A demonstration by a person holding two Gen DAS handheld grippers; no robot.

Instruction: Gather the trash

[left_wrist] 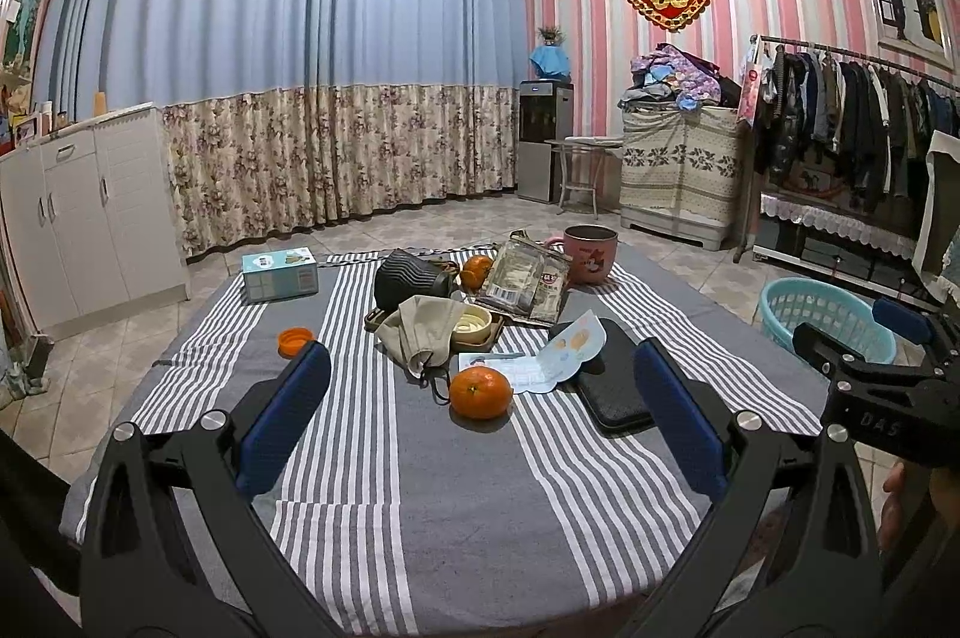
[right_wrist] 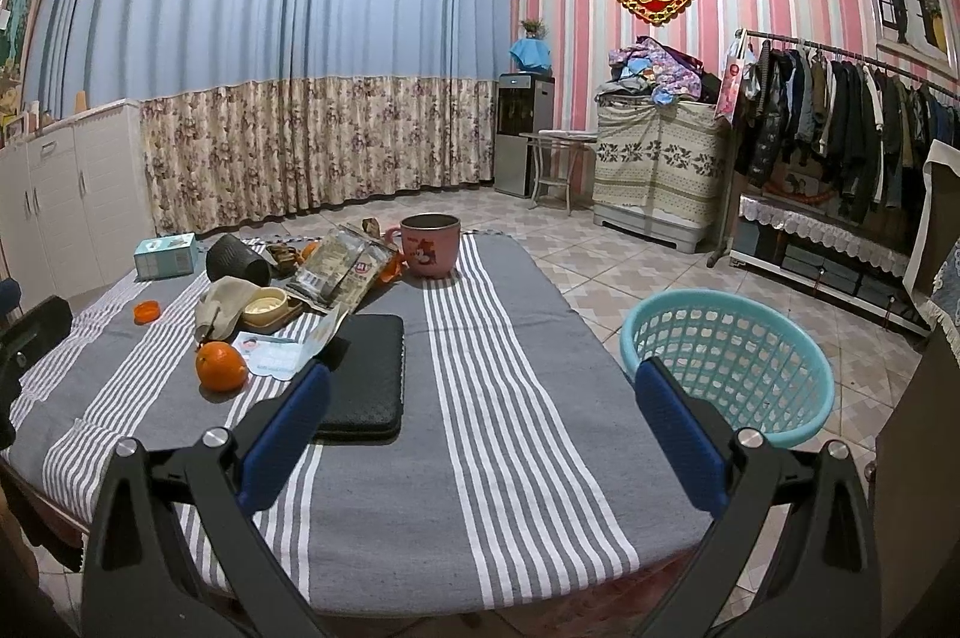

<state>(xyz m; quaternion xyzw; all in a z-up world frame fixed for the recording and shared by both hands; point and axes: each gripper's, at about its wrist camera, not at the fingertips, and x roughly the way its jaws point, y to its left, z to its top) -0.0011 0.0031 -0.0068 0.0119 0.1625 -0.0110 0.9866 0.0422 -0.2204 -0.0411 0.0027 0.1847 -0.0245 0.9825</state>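
A: Both tools idle over the near edge of the table [left_wrist: 480,518]. Left gripper [left_wrist: 480,416] has its fingers spread wide, nothing between them. Right gripper [right_wrist: 480,422] likewise spread and empty.

B: Trash location?

A: Clustered mid-table: crumpled plastic wrapper [left_wrist: 528,278], used face mask [left_wrist: 420,332], torn paper packet [left_wrist: 540,356], orange bottle cap [left_wrist: 295,340]. The basket [right_wrist: 729,368] sits on the floor just off the table's right side.

B: Risks?

A: Sorting error, mainly. An orange [left_wrist: 480,392] touches the packet's edge, and the black case [right_wrist: 366,374] lies under its other end. A careless pinch could drag either along. The mask is draped over a small dish [left_wrist: 474,323]; pulling it may tip the dish.

B: And the wrapper?

A: Leans near the pink mug [right_wrist: 431,245]. A wide sweep could knock it. Light scraps may also miss the basket.
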